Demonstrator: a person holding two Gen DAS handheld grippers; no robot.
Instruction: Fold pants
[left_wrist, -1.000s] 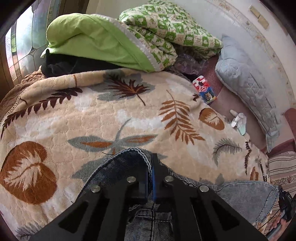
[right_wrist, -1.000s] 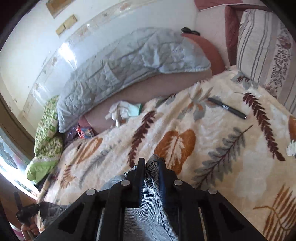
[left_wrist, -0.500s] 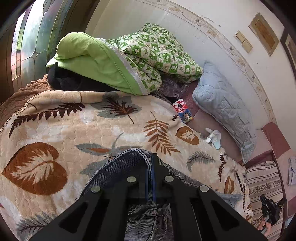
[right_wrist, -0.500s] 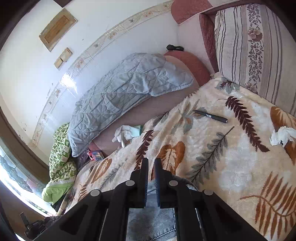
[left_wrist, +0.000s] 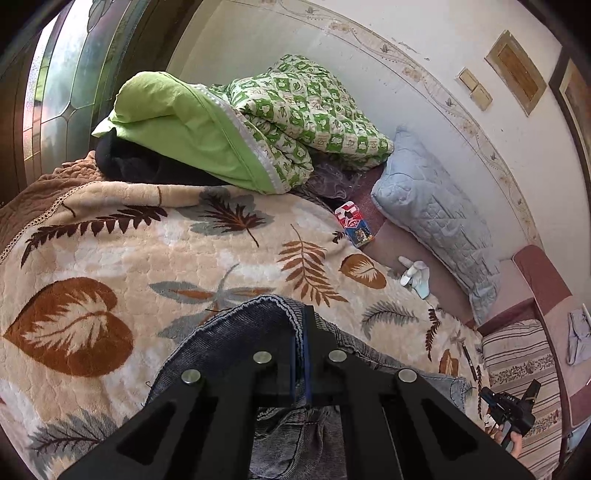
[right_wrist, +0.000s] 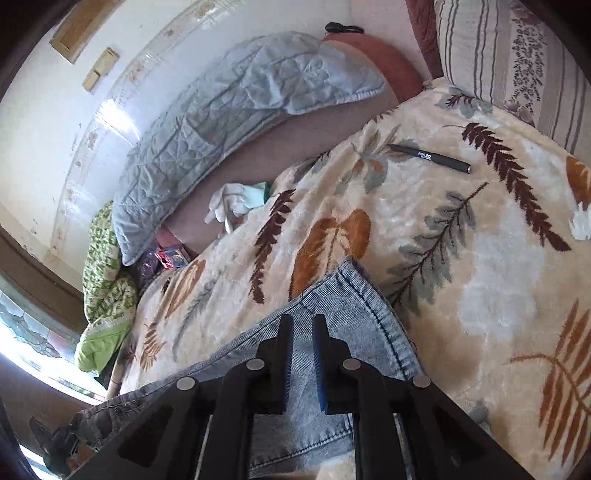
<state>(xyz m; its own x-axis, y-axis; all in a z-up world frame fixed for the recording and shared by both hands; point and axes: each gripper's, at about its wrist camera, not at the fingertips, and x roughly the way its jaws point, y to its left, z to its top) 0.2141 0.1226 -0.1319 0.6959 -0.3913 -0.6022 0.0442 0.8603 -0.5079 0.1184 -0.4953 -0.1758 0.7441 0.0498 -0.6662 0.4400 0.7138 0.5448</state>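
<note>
Left hand-held gripper: bottom centre of the left wrist view, jaws pinched tight on a raised fold of the pants.
Right hand-held gripper: bottom centre of the right wrist view, jaws just opened a little, narrow gap, poised over the pale denim leg, not pinching it.
Pants: spread on the leaf-print blanket, hem toward mid-frame.
Pen: upper right, on the blanket.
Pillow: far, upper centre, along the wall.

Ribbed faded denim pants on plush, fuzzy leaf-print blanket.
</note>
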